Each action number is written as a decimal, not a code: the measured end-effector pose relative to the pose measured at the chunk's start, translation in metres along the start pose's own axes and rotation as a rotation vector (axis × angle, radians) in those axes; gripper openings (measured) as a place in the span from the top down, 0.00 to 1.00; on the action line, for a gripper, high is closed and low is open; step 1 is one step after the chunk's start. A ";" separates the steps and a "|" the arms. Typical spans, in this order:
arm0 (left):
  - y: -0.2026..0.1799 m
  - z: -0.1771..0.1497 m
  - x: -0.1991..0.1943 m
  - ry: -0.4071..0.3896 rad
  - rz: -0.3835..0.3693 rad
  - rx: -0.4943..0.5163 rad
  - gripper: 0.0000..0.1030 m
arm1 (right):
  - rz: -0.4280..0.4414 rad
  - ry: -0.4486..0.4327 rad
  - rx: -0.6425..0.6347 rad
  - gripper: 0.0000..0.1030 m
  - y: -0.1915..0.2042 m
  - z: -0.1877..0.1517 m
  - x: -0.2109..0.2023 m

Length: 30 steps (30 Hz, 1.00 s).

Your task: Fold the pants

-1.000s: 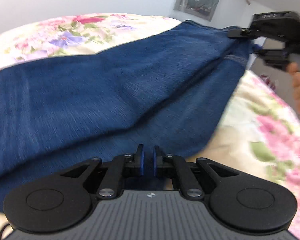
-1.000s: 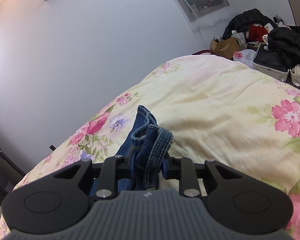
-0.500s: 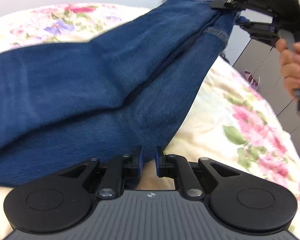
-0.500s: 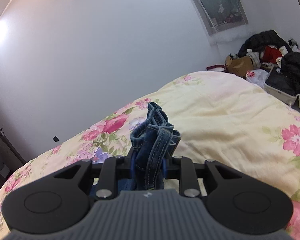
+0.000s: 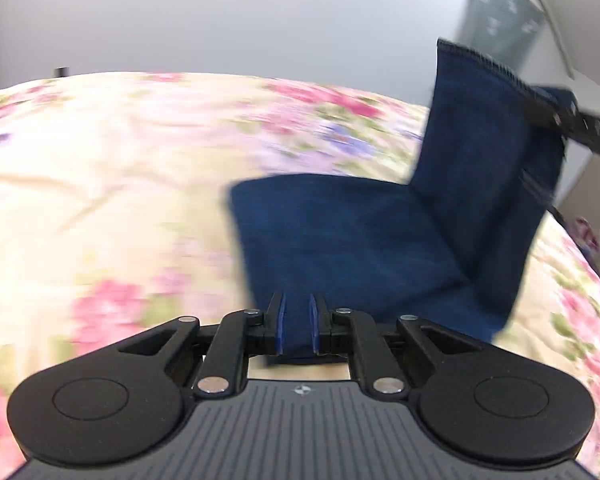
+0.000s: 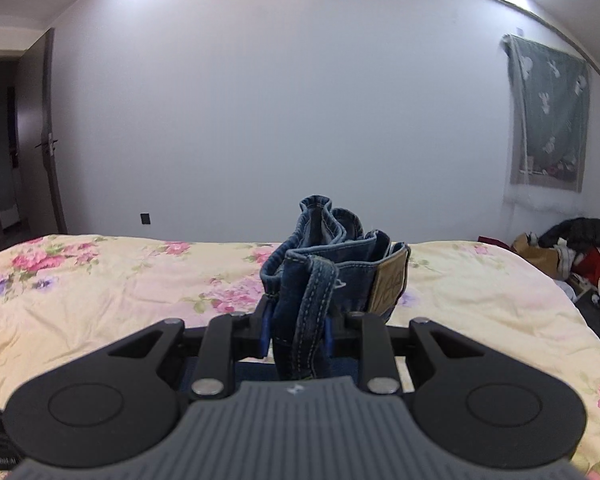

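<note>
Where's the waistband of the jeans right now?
In the right wrist view the waistband is bunched centre frame, clamped in the right gripper, above the floral bedspread.

Left wrist view: close behind fingers, tilted down onto bed [image 5: 100,168]. Right wrist view: nearly level, facing far wall [image 6: 280,100]. Both share jeans [image 5: 360,240], bed.

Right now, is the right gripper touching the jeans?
Touching. The right wrist view shows the right gripper with its blue pads clamped on the bunched waistband of the jeans.
</note>
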State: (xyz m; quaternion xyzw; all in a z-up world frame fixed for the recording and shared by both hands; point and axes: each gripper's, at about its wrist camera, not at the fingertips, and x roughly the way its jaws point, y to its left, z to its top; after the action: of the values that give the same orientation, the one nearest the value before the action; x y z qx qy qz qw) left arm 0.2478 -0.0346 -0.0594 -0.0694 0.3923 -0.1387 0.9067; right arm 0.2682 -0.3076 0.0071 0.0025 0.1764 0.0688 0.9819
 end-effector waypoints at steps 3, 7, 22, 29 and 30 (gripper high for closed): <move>0.037 0.000 -0.007 0.003 0.032 -0.055 0.88 | 0.060 0.035 -0.067 0.81 0.050 -0.016 0.012; 0.072 -0.011 -0.007 0.040 0.030 -0.130 0.88 | 0.165 0.156 -0.188 0.82 0.123 -0.066 0.038; 0.094 -0.015 0.009 0.072 -0.140 -0.228 0.69 | 0.254 0.383 -0.294 0.56 0.173 -0.135 0.065; 0.090 0.017 0.036 0.014 -0.255 -0.302 0.51 | 0.236 0.342 -0.161 0.47 0.126 -0.103 0.041; 0.091 0.022 0.044 0.015 -0.264 -0.326 0.51 | 0.214 0.335 -0.141 0.47 0.114 -0.099 0.041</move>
State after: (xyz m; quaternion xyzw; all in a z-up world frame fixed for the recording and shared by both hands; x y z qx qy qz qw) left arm 0.3106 0.0391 -0.0957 -0.2651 0.4036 -0.1917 0.8544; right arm 0.2568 -0.1906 -0.0968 -0.0589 0.3306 0.1841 0.9238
